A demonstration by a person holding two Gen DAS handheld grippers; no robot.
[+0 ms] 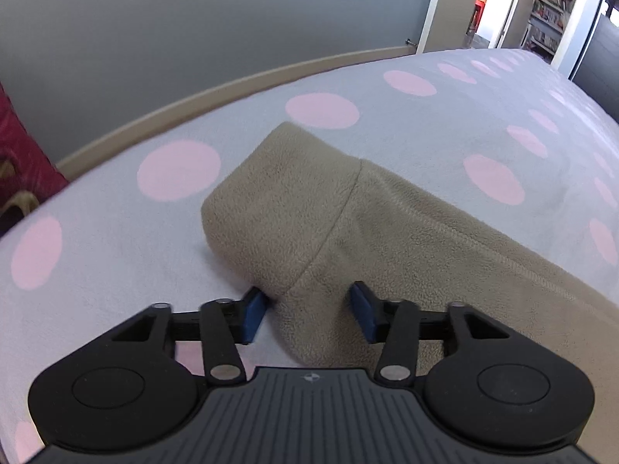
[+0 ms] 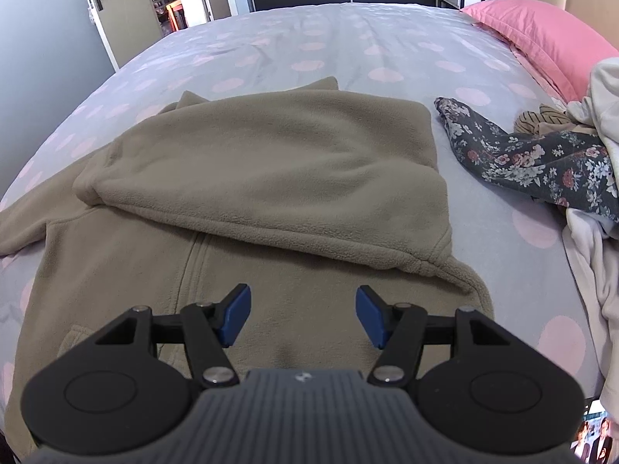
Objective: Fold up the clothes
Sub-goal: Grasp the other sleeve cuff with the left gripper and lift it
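Beige fleece jacket (image 2: 271,162) flat on dotted bedspread, one side folded across body, front seam visible. Cuffed sleeve (image 1: 278,201) stretched out sideways, cuff end lying on bedspread.

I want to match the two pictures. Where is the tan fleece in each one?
Left wrist: the fleece fills the middle and lower right, its sleeve cuff pointing up left, its edge between the left tool's open jaws.
Right wrist: it spreads over the middle and left, one side folded over, beyond the open right tool.
Shared landmark: the grey bedspread with pink dots.
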